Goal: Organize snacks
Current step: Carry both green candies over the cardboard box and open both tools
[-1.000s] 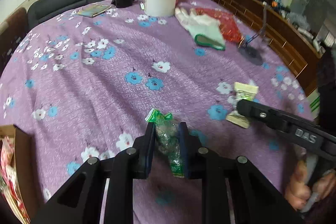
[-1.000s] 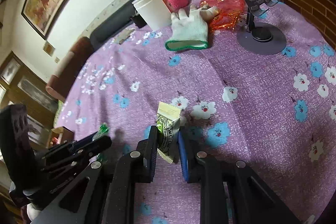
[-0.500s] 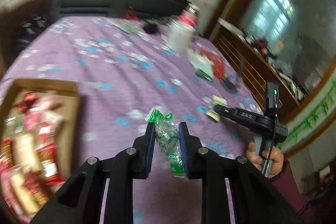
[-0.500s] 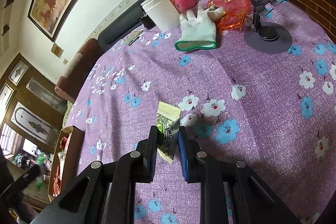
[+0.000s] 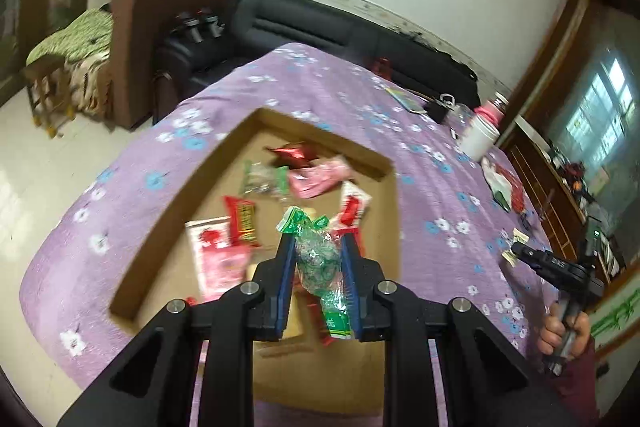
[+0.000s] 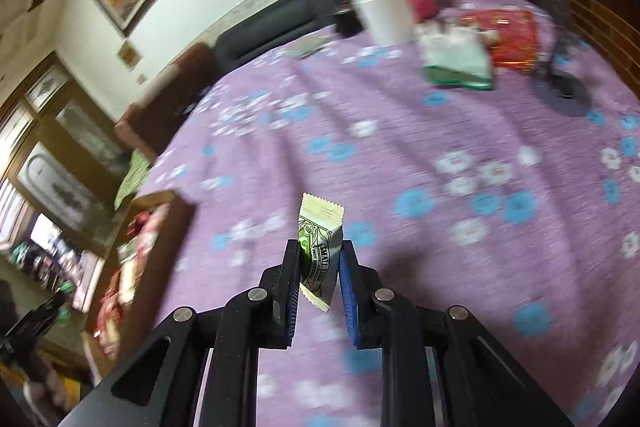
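Purple flowered tablecloth (image 5: 328, 95) — our left gripper (image 5: 318, 259), clamped on a crinkly green snack bag (image 5: 316, 259), hangs over the shallow cardboard box (image 5: 384, 163); release comes next. Right gripper (image 6: 319, 259), at 3 o'clock, pinches a pale green-printed sachet (image 6: 318, 247).

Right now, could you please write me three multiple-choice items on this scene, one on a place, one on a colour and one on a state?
1. Where is the left tool with its green snack packet?
A. Above the cardboard box
B. Beside the white cup
C. Over the sofa

2. What colour is the tablecloth?
A. Plain white
B. Purple with blue and white flowers
C. Red checked

3. What state is the right tool in?
A. Open and empty
B. Shut on a cream-and-green wrapped snack
C. Shut on a glove

Answers:
1. A, the cardboard box with snacks lies right under the fingers.
2. B, both views show the flowered purple cloth.
3. B, the cream-and-green wrapped snack sits pinched between the fingers, above the cloth.
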